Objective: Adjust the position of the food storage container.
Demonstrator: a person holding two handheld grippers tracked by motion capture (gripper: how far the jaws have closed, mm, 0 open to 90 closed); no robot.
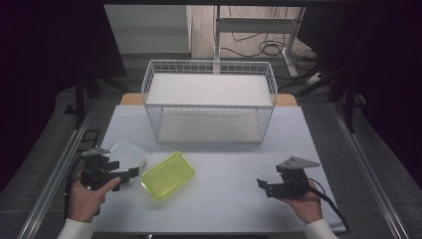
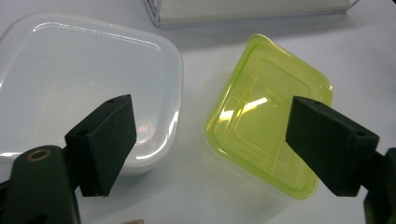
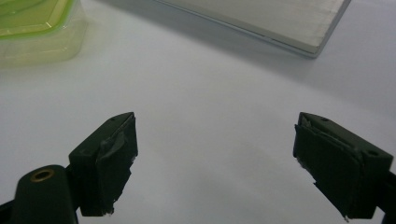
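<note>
High view: lidded yellow-green container beside clear container, wire basket behind.

Table bears wire basket, clear box, green box

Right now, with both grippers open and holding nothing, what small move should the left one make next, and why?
Probably ease the left gripper forward and slightly right toward the yellow-green container. Its fingers stand wide apart, the container lies just ahead of them, and the clear container sits to its left.
</note>
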